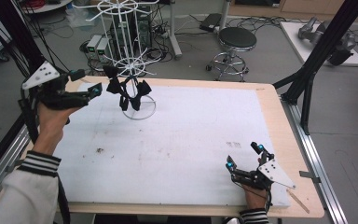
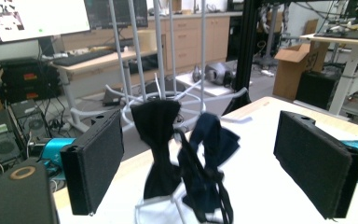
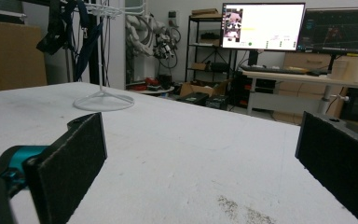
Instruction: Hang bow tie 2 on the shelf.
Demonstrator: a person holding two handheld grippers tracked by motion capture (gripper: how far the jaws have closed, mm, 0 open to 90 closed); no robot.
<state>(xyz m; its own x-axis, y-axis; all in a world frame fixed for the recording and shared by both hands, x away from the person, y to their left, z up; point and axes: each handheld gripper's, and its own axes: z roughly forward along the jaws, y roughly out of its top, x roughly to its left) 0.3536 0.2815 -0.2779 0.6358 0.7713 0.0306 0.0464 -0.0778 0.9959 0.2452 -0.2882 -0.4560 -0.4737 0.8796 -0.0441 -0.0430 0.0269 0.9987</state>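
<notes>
Left gripper view showed the left tongs [image 2: 200, 163] spread wide, seemingly touching nothing, before dark bow ties [image 2: 161, 140]; right tongs [image 3: 200, 163] gaped empty over the counter [image 3: 182, 154].

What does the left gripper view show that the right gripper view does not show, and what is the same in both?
Left gripper view: close up, between its open jaws, the black bow tie and the dark blue bow tie hang on the white wire rack, with a cardboard box behind.

Right gripper view: a lit monitor on a desk, and a dirty mark on the white table cover.

Both: the rack with dark ties, the white cover, and open jaws holding nothing.
</notes>
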